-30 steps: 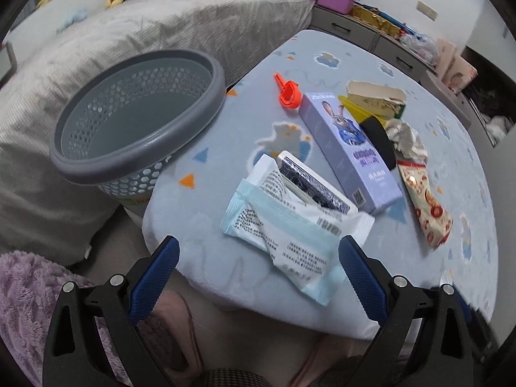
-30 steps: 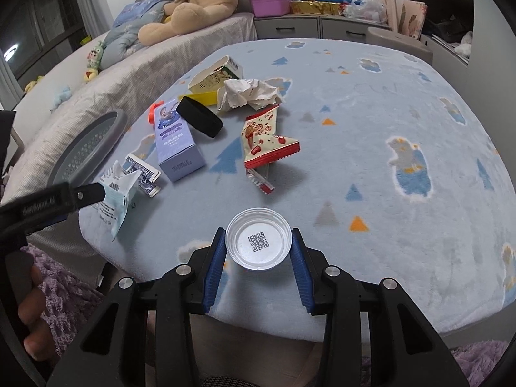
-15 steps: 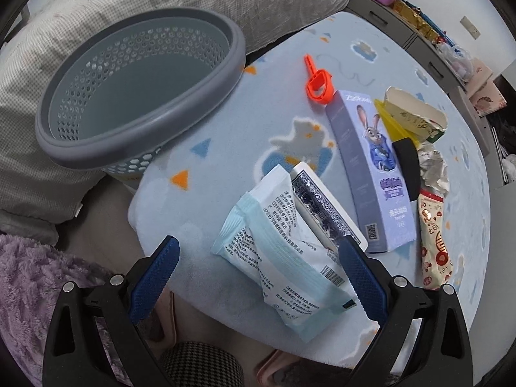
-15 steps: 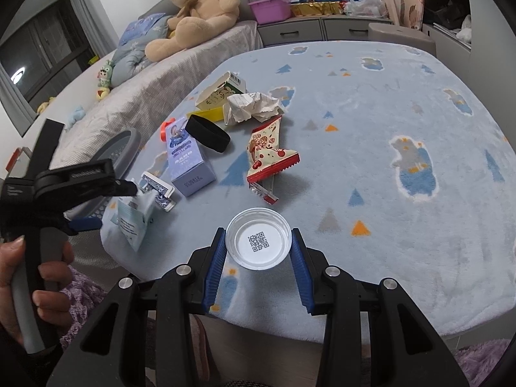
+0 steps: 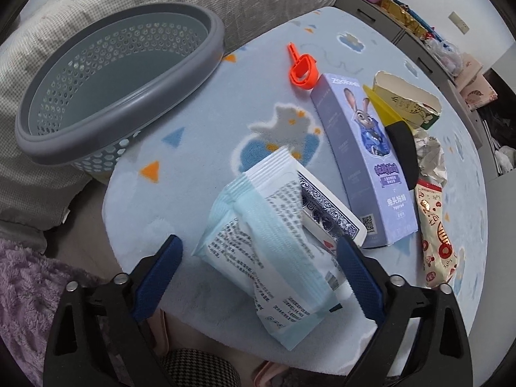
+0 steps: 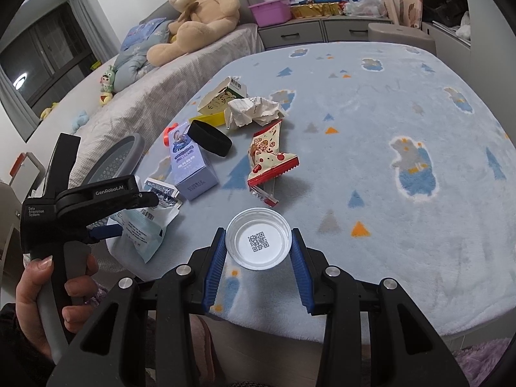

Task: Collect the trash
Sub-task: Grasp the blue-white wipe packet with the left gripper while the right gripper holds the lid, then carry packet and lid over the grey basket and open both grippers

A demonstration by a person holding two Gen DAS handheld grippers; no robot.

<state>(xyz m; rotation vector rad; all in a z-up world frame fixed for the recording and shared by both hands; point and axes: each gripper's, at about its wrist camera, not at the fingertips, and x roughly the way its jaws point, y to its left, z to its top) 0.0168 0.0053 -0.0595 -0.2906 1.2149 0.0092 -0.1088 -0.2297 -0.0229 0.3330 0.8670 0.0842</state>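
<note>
Left claw point(image 5: 258, 267) spread wide around the pale blue wipes packet point(image 5: 271, 245) at lower centre of the left wrist view, jaws just narrowing a little, blue pads either side of the packet and not yet pressing it. Packet's long axis slanting from upper centre toward lower right, its crimped end pointing up-frame toward the grey perforated basket point(image 5: 119, 74) at upper left, its near end hanging over the bench point(image 5: 200, 122) edge. Partly tucked under the packet, a blue-backed card deck point(image 5: 325, 216); just beside that, a lilac carton point(image 5: 364, 158) lying lengthwise, running from upper centre toward lower right. Beyond, an orange clip point(image 5: 301, 71), a black band point(image 5: 403, 151), crumpled paper point(image 5: 430, 158) and a red-and-cream snack wrapper point(image 5: 437, 235) along the right. Right claw point(image 6: 258, 256) clamped on a clear plastic lid point(image 6: 258, 242) at lower centre of the right wrist view, lid flat, its code sticker facing up. At lower left there, a hand point(image 6: 42, 293) gripping the left tool's handle
</note>
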